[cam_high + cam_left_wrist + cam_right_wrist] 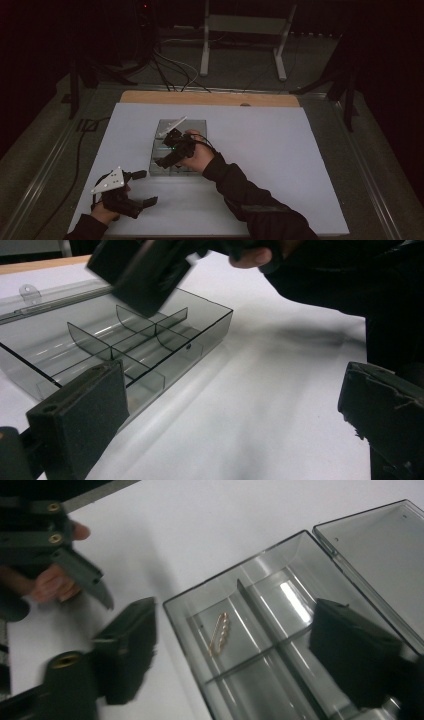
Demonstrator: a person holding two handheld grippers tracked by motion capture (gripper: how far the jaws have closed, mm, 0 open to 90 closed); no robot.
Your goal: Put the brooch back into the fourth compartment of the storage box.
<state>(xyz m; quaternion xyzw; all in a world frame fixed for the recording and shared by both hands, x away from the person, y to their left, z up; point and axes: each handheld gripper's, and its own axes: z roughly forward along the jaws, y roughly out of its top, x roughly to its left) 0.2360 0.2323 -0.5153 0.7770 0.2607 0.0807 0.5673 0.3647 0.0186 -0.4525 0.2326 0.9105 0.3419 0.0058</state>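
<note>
The right hand-held gripper point(167, 146) hovered with jaws apart over the clear divided box point(260, 630) on the white surface point(280, 150); a small gold clip point(220, 634) lay in one compartment. The left hand-held gripper point(145, 189) waited open nearby.

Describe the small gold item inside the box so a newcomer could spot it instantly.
On the white table sheet lies an open, smoky transparent plastic compartment box. In a compartment at its corner nearest the left tool rests a slim gold pearl-studded hair clip, the sole item visible among bare neighbouring compartments.
</note>
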